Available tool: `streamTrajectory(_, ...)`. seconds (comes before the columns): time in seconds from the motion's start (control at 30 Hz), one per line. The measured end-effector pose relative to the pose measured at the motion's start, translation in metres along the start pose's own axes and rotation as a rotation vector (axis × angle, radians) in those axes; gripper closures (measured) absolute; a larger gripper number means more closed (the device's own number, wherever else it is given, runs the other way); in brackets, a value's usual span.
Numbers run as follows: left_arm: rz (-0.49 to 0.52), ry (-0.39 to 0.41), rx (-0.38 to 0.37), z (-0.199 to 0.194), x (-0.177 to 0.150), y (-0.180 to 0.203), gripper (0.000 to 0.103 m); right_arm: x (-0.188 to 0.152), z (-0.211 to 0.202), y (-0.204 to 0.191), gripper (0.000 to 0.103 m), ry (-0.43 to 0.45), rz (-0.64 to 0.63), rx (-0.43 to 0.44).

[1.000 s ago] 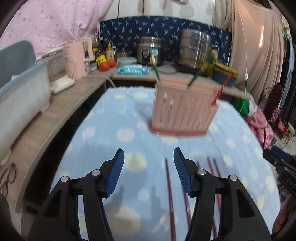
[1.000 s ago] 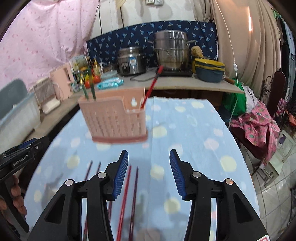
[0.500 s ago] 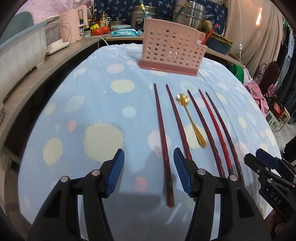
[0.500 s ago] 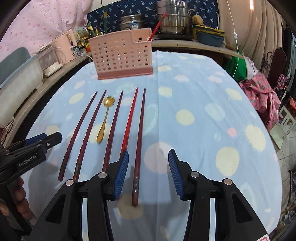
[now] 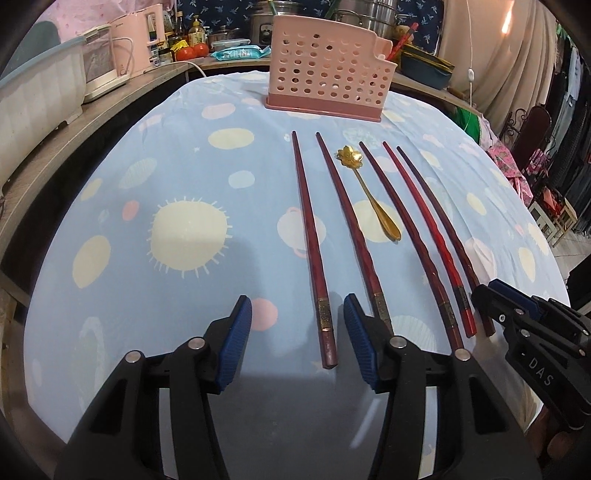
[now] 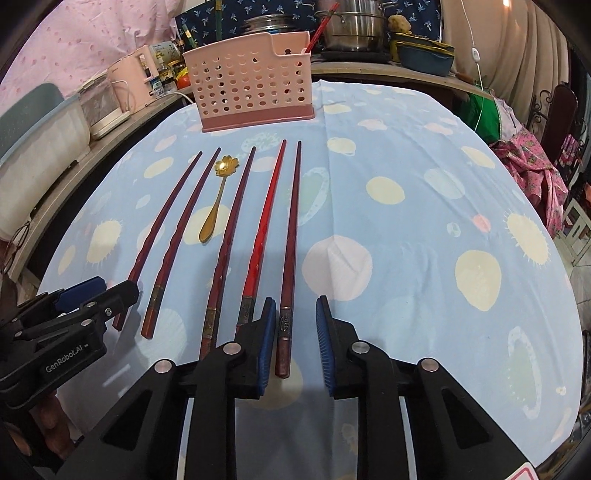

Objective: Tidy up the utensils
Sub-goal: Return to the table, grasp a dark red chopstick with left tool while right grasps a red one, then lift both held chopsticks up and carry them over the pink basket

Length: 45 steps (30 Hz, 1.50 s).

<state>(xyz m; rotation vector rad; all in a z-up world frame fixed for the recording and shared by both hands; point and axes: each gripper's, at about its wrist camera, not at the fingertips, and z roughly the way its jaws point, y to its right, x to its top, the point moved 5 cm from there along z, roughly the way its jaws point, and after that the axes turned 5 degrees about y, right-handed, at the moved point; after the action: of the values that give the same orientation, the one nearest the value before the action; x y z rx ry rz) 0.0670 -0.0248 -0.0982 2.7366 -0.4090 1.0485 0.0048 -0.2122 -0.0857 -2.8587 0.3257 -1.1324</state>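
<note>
Left gripper pose: the left gripper (image 5: 297,334) is tipped downward over the near end of the row of utensils, low above the blue spotted cloth (image 5: 184,229).
Left gripper jaws: apart, and they have just been closing a little – the butt end of the leftmost chopstick (image 5: 310,236) lies between the blue pads, which stand clear of it on both sides.
Right gripper pose: the right gripper (image 6: 295,345) is likewise tipped down at the near end of the row, on the opposite side from the left one.
Right gripper jaws: narrowed and just now closing, with the butt end of the rightmost chopstick (image 6: 291,236) between the pads; the left pad sits just beside it, yet a gap shows on the right, so nothing is clamped.
Utensils: five chopsticks lie side by side in front of the pink holder (image 5: 328,79), tips towards it – a gold spoon (image 5: 367,192) rests between the second and third from the left, its flower-shaped head nearest the holder.
Pink holder: upright at the far end of the cloth, with a red stick (image 6: 321,26) poking from its right compartment.
Person: fingers (image 6: 48,421) show under the left gripper's handle.
</note>
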Motion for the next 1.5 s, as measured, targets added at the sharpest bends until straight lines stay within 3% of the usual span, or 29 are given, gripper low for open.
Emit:
streamTrajectory(0.2,0.019,0.006,-0.01,0.001,-0.001,0.003,0.073,-0.001,0.003,-0.001,0.084,-0.003,-0.003,0.001)
streamTrajectory(0.33,0.029,0.004,-0.046,0.001,-0.001,0.007,0.092,-0.002,0.003,-0.001,0.085,0.002,-0.008,0.003)
streamTrajectory(0.4,0.033,0.004,-0.056,0.001,-0.002,0.008,0.095,-0.003,0.003,-0.001,0.088,0.003,-0.009,0.005)
streamTrajectory(0.57,0.015,-0.001,-0.083,0.0,-0.002,0.007,0.095,-0.003,0.003,-0.004,0.095,0.003,-0.02,0.01)
streamTrajectory(1.0,-0.008,0.018,-0.08,-0.017,0.003,0.001,0.096,0.0,-0.008,-0.001,0.096,0.016,-0.005,0.023)
streamTrajectory(1.27,-0.021,0.076,-0.074,-0.04,0.025,-0.005,0.096,0.017,-0.031,0.005,0.096,0.081,0.031,0.035)
streamTrajectory(1.5,-0.051,0.167,-0.077,-0.065,0.064,-0.011,0.096,0.055,-0.063,0.015,0.096,0.189,0.073,0.05)
